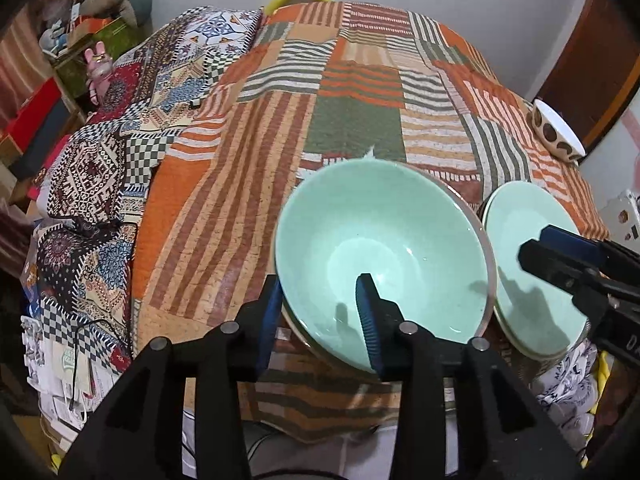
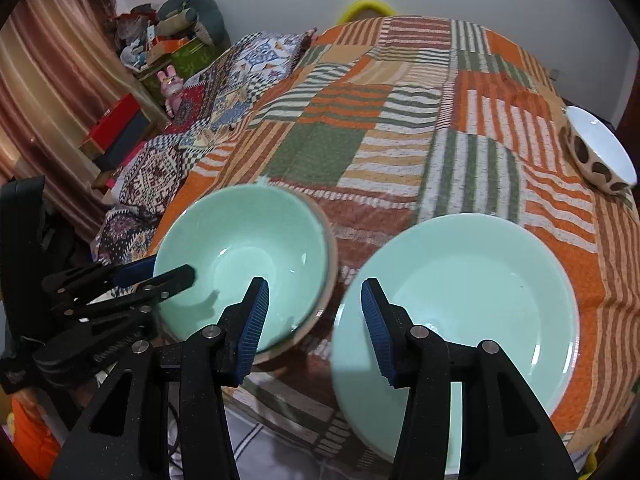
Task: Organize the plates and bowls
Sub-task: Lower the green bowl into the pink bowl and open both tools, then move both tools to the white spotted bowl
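Left gripper [image 1: 320, 312] jaws apart astride near rim of green bowl [image 1: 384, 256], right gripper [image 2: 314, 328] jaws apart, one over green plate [image 2: 472, 304] rim, gripping nothing; both dishes side by side on striped quilt-covered surface [image 1: 352, 128], spotted bowl [image 2: 600, 160] far right, cluttered shelf beyond.

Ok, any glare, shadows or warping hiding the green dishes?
Left wrist: gripper shadows fall inside the green bowl, small glints only. Right wrist: green plate evenly lit, faint highlights, its near rim in shadow. Both views bend the patchwork cloth, dark corners.
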### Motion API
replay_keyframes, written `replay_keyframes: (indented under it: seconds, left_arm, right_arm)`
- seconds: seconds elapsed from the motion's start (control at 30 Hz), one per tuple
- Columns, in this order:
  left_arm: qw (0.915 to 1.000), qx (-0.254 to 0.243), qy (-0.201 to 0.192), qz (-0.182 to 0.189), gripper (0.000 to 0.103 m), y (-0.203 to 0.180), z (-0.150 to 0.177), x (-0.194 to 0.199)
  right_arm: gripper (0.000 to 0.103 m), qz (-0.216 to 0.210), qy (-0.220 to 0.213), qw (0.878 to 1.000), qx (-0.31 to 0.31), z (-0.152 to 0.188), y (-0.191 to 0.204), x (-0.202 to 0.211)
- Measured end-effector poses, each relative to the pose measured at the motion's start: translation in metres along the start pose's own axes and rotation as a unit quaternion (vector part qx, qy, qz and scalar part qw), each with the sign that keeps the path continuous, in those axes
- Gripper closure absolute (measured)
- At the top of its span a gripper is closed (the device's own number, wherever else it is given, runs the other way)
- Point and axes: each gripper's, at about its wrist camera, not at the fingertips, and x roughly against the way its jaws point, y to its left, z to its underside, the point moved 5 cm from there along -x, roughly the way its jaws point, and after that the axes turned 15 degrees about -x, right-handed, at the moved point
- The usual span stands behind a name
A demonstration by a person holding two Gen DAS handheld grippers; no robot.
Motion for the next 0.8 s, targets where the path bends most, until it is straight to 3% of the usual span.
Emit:
replay_keyframes:
  seconds: [0.13,0.37,0.8]
  left_arm:
    - [0.9994,-0.004,-0.034,-0.011,0.052,0.0,-0.009,0.023]
    - [0.9951,-0.015,-0.096,-0.017,0.046,-0.014,-0.042,0.065]
    - [0.9826,-0.061,-0.175,0.012,0.041,-0.102,-0.117,0.092]
  right_arm:
    - [0.053,0.001,-0.017,1.0,-0.018,-0.006,-0.017,0.012]
    - [0.053,0.016,-0.057,0.997,-0.044,-0.016,-0.052,0.041]
    - [0.049,0.06,-0.145,0.983,-0.093,-0.054,-0.148,0.112]
